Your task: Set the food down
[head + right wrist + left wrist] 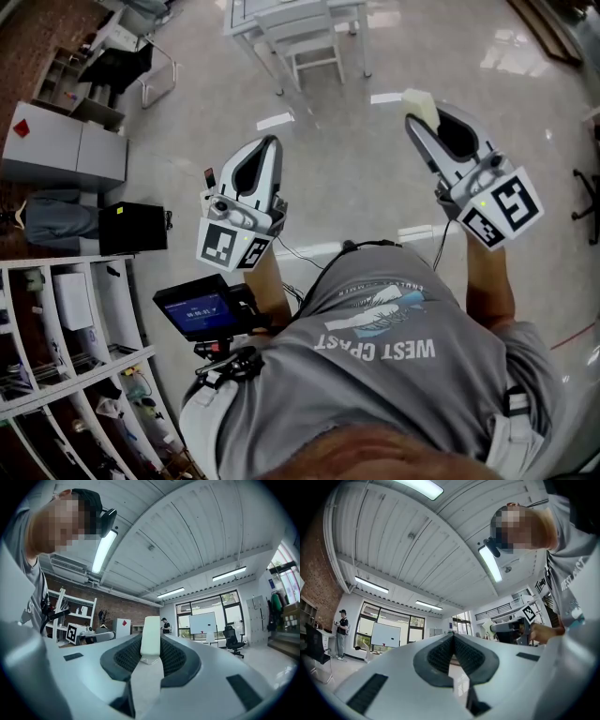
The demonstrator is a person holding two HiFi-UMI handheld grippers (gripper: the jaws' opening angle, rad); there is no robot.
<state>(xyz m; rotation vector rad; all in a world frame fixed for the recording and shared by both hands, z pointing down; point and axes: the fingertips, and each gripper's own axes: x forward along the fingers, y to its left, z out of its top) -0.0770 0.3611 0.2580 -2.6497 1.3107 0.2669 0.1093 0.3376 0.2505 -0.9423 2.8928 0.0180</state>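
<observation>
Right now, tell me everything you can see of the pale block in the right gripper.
The pale block is a flat, cream-white slab with softly rounded edges and a smooth, matte surface. What food it is I cannot tell. It stands on end between the jaws of the right gripper, which press on both of its sides. Its far end sticks out past them, in the air above the floor.

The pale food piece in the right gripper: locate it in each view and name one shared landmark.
Head view: upper right, the pale food piece sticks out past the tips of the right gripper.
Left gripper view: small, right of centre, at the right gripper's tip.
Right gripper view: centre, upright, clamped between the jaws.
Landmark: the whiteboard by the windows, seen in both gripper views, not in the head view.
</observation>
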